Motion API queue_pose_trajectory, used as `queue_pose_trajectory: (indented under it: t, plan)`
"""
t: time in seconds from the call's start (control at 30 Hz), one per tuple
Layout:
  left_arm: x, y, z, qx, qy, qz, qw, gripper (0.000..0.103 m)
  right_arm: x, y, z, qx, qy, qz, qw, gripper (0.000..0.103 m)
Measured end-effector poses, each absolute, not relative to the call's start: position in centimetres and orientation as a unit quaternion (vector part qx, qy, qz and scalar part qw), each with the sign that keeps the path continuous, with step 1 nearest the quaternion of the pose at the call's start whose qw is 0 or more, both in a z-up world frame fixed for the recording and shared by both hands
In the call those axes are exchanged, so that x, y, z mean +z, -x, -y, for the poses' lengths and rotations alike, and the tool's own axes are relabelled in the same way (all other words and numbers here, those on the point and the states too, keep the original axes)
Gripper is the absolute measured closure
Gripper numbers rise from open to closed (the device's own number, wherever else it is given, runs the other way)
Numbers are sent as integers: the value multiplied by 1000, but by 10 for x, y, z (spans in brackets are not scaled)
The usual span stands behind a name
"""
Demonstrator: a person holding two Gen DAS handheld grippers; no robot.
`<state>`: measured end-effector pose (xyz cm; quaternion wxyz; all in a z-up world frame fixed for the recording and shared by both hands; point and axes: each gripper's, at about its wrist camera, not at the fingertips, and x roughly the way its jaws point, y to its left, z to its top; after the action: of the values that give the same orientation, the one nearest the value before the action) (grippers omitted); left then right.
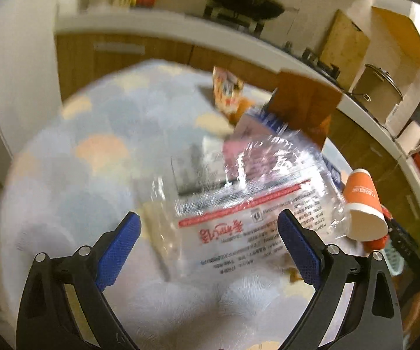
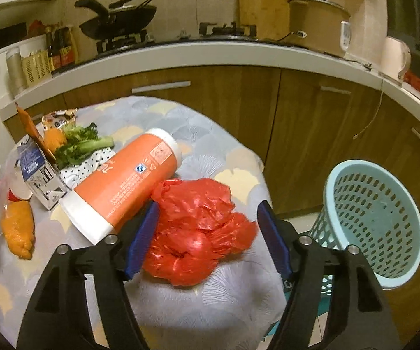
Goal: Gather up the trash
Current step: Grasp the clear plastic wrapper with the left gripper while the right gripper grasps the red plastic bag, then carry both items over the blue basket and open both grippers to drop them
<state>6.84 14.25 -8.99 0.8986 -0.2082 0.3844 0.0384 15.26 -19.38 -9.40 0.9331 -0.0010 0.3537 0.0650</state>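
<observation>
A clear plastic bag with red and black print lies on the patterned tablecloth; my left gripper is open just above it, fingers either side. My right gripper is open around a crumpled red plastic bag at the table's near right edge. An orange paper cup lies on its side beside the red bag; it also shows in the left wrist view. A blue-white carton, orange peel and green vegetable scraps lie further left.
A light blue perforated waste basket stands on the floor right of the table. Wooden cabinets and a white counter with a wok, pot and bottles run behind. A snack packet lies at the far table edge.
</observation>
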Motion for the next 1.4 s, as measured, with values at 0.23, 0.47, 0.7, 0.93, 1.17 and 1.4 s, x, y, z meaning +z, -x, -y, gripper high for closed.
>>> queue_pose_trajectory:
  t: [0.23,0.47,0.7,0.93,1.17,1.4]
  plan:
    - [-92,-76,-134,23,207,-380,901,26,-102,-162,186,81,5,-378,922,34]
    - [-94,-71,-133,5,217,-374,901,78,-102,-159,180,82,23,-374,923,55]
    - [-75,-52,-136,-2,234,-337,912,97,-94,-149,186,69,23,-350,934,60]
    - [-28,-31,-122,-16,214,-276,937,100,-69,-143,210,48,5,-315,948,60]
    - [14,-45,-66,-72,168,-254,950,100,-53,-136,243,26,-21,-293,956,60]
    - [31,-82,26,-150,112,-259,948,100,-44,-134,307,-24,-42,-277,960,60]
